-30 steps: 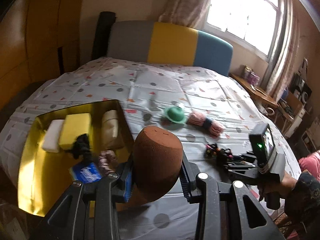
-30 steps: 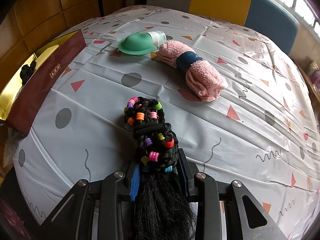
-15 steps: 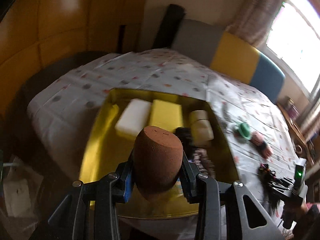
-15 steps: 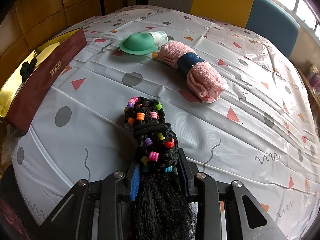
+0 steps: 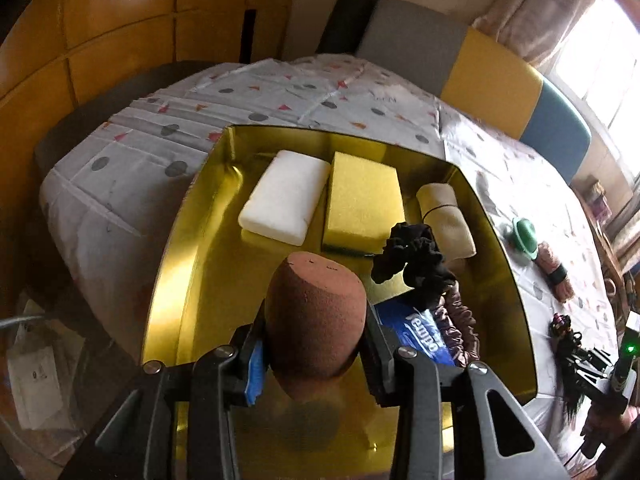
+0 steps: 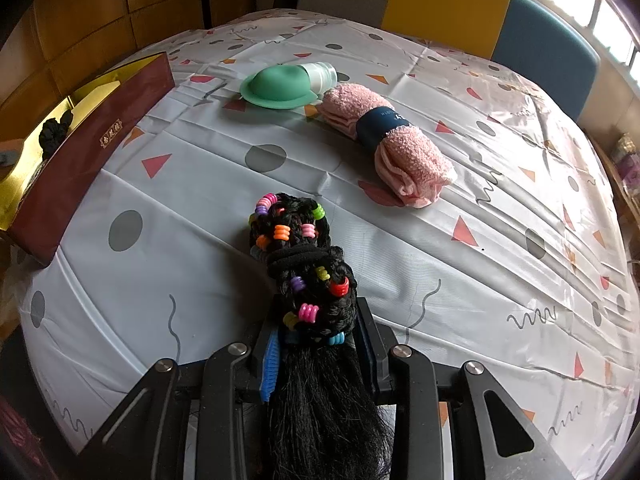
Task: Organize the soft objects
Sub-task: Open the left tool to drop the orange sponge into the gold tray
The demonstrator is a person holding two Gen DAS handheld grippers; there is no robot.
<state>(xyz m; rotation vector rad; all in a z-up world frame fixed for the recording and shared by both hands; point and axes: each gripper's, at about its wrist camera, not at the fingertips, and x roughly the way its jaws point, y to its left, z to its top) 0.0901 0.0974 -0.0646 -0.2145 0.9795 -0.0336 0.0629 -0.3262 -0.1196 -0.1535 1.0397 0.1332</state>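
Left gripper [image 5: 314, 344] is clamped on a brown egg-shaped makeup sponge [image 5: 314, 320], squeezed between both jaws and held over the near part of the gold-lined box [image 5: 172, 256]. Inside the box, ahead of the jaws and a bit left, there's a white foam block [image 5: 285, 197], with a yellow sponge [image 5: 363, 202] touching it on its right. Further right sits a beige rolled cloth [image 5: 446, 216]. A black scrunchie [image 5: 412, 264] lies just ahead-right of the jaws, and a blue tissue pack [image 5: 416, 334] plus a mauve scrunchie [image 5: 460, 320] sit right beside the right jaw.

Right gripper [image 6: 318, 344] is closed on a black braided hairpiece [image 6: 308, 280] with colourful beads, its looped end sticking out forward over the patterned tablecloth [image 6: 500, 260]. Far left of those jaws is the maroon outer wall of the box. Ahead of the jaws is a green hat-shaped silicone thing [image 6: 276, 88] against a clear bottle [image 6: 322, 74], and ahead-right lies a pink rolled towel [image 6: 392, 144] with a dark band around it.
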